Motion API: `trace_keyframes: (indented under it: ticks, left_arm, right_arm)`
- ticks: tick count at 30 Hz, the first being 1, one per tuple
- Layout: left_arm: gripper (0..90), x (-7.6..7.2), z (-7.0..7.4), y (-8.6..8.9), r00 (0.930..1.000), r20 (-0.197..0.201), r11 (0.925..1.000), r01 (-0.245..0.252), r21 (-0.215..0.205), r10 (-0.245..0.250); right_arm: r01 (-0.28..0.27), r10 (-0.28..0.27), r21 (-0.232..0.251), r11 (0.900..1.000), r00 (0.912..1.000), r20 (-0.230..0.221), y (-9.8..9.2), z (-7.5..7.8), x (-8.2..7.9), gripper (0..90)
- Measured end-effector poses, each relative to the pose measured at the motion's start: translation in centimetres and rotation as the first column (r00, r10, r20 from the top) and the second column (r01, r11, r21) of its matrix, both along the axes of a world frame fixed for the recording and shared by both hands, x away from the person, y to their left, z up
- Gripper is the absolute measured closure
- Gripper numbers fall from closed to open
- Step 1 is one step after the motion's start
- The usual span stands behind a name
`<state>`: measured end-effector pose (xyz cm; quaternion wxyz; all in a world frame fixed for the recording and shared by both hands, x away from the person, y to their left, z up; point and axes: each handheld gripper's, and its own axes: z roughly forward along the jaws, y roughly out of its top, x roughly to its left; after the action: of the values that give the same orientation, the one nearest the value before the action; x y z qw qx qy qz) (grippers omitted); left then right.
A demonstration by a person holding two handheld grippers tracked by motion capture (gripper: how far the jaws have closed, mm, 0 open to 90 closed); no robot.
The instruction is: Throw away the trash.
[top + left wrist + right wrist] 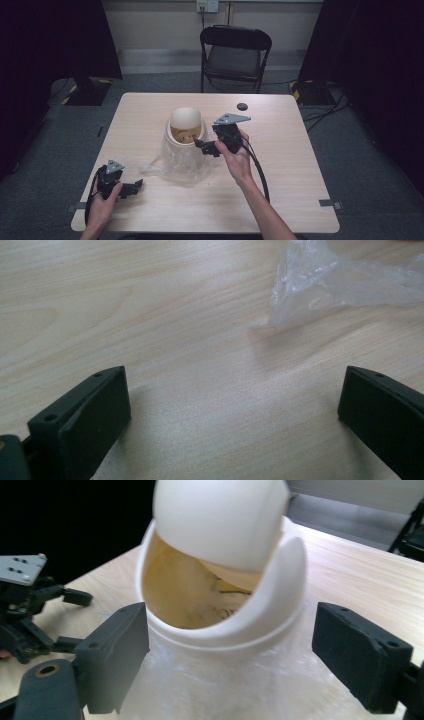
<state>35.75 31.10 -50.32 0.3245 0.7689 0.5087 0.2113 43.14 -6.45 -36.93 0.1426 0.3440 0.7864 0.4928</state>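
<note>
High view puts the cream plastic swing-lid bin (186,127), in its clear plastic liner bag (175,165), mid-table. Right gripper (205,147) gapes empty beside its rim; left gripper (134,188) rests released. Loose liner could snag and tip it.

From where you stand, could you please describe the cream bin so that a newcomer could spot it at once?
Start at the light wooden table and look to its middle. There stands the cream bin, a small rounded container with a tilted swing lid, on a crumpled clear plastic bag. It is the only pale, domed thing there; the right gripper beside it is black.
</note>
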Motion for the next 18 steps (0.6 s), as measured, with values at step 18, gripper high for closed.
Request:
trace_keyframes:
  ticks: [18]
  left_arm:
    - [0.0,0.0,0.0,0.0,1.0,0.001,1.0,-0.001,0.002,0.001]
  right_arm:
    - [0.082,-0.082,0.004,0.997,0.9961,-0.034,-5.8,-0.9,-0.9,15.2]
